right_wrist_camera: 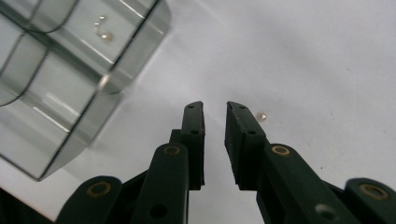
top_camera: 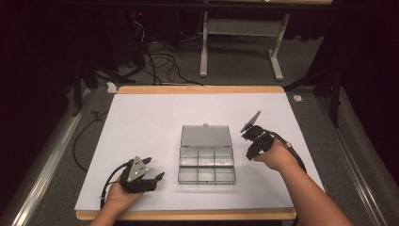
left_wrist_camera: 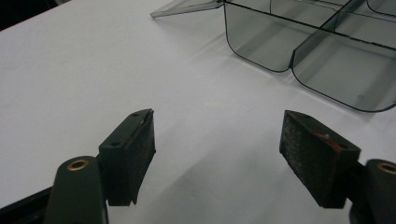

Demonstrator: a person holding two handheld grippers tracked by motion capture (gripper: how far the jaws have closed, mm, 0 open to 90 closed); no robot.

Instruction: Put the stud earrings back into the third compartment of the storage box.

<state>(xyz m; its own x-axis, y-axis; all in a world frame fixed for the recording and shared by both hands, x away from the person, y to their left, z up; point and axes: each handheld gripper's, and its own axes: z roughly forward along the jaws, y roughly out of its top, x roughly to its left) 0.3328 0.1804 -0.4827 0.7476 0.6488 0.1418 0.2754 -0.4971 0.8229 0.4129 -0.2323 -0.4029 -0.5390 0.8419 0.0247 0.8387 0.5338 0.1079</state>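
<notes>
My left gripper [top_camera: 157, 178] is black, with a grey plate on top, and in the left gripper view its pads [left_wrist_camera: 140, 144] are dark grey with a rough grain; one pad has a small red mark. My right gripper [right_wrist_camera: 215, 116] is also black, with brass-coloured rings at the screws. The box [top_camera: 207, 160] is clear smoky grey plastic with darker edges. Inside one compartment lie small pale shiny beads [right_wrist_camera: 103, 32]. One more pale bead [right_wrist_camera: 262, 117] lies on the white table [top_camera: 150, 122], which has a light wooden edge. The floor [top_camera: 235, 66] is grey.
</notes>
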